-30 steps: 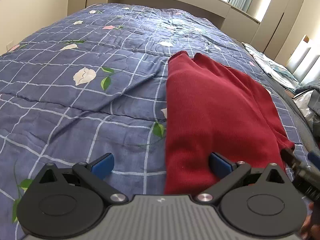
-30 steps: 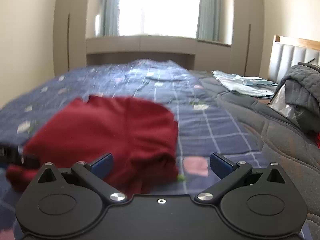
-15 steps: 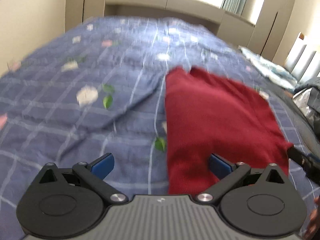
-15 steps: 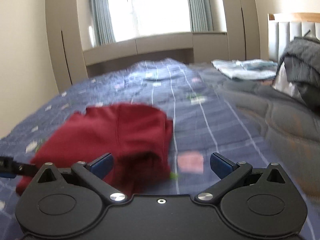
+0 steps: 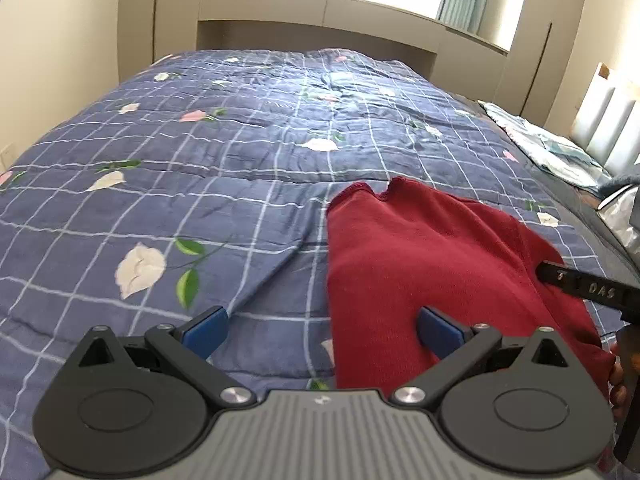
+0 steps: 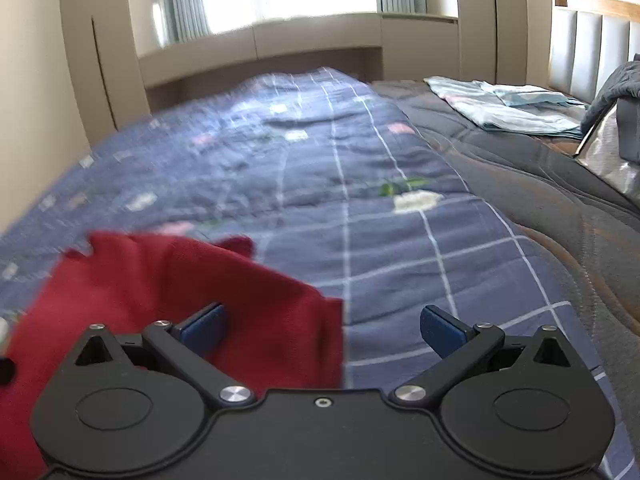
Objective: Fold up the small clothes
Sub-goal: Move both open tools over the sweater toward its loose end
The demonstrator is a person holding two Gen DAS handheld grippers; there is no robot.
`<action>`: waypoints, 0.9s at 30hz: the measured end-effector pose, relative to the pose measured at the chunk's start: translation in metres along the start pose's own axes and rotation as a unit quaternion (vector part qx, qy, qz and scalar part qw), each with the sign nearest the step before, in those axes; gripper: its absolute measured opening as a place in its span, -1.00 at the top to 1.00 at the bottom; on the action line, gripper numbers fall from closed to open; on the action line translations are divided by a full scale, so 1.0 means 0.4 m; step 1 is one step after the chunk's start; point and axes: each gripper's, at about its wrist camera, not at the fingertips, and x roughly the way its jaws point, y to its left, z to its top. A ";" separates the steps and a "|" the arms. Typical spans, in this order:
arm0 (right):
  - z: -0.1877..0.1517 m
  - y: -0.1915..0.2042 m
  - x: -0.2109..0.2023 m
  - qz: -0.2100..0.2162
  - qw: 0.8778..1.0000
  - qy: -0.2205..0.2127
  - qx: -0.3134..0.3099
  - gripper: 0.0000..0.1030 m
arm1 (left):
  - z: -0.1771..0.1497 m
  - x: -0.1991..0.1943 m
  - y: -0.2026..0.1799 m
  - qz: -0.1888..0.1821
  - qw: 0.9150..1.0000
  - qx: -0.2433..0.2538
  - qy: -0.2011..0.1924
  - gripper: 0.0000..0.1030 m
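One red garment (image 5: 420, 264) lies on a bed covered by one blue checked quilt (image 5: 224, 184) printed with pale flowers and green leaves. Two handheld grippers are in view.

The garment is a deep red knit, folded into a rough oblong with a straight left edge and a notched, hemmed far edge. It lies flat on the quilt, toward the quilt's right side. The right wrist view is blurred, and there the garment (image 6: 168, 296) shows as a soft red shape at lower left.

The left gripper (image 5: 320, 326) has its jaws spread wide and grips nothing; one blue finger pad (image 5: 206, 328) is seen over bare quilt just left of the garment, the other over the red cloth. The right gripper (image 6: 322, 326) is likewise spread wide and empty, one pad over the garment's right part, the other over the quilt (image 6: 360, 184). In the left wrist view a black bar of the right gripper (image 5: 584, 286) reaches in over the garment's right edge, covering a strip of it.

Beyond the garment to the right: a dark grey quilted cover (image 6: 532, 184), a pile of pale blue fabric (image 6: 512, 108), a grey bundle (image 6: 616, 92) and a padded headboard (image 6: 592, 48). Beige cabinets (image 5: 320, 12) and a bright window stand beyond the quilt's far end.
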 end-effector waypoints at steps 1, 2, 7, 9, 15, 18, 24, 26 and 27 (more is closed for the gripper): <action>-0.005 -0.003 0.007 -0.012 1.000 0.001 -0.006 -0.99 | 0.000 0.005 -0.003 -0.001 1.000 0.002 0.001 -0.99; -0.010 -0.010 0.010 -0.025 1.000 -0.001 -0.010 -0.99 | 0.000 0.011 -0.005 -0.002 1.000 0.004 0.003 -0.99; -0.022 -0.038 0.014 -0.032 0.999 0.002 0.004 -0.99 | -0.005 0.023 -0.002 -0.006 1.000 0.005 0.003 -1.00; -0.021 -0.029 0.008 -0.039 0.999 -0.002 -0.008 -0.99 | -0.005 0.024 0.000 -0.007 1.000 0.004 0.004 -1.00; -0.011 -0.005 -0.005 -0.054 0.998 -0.012 -0.042 -0.99 | 0.000 0.020 -0.005 -0.001 1.000 0.010 0.007 -1.00; -0.007 -0.004 -0.005 -0.055 0.997 -0.012 -0.052 -0.99 | 0.002 0.020 -0.010 0.003 1.000 0.014 0.008 -0.99; -0.001 0.000 -0.007 -0.057 0.996 -0.014 -0.065 -0.99 | 0.009 0.014 -0.015 0.006 1.000 0.015 0.010 -0.99; 0.001 0.003 -0.008 -0.060 0.996 -0.014 -0.072 -0.99 | 0.012 0.011 -0.014 0.006 1.000 0.011 0.008 -0.99; 0.003 0.005 -0.009 -0.061 0.995 -0.015 -0.075 -0.99 | 0.014 0.010 -0.015 0.005 1.000 0.011 0.007 -0.99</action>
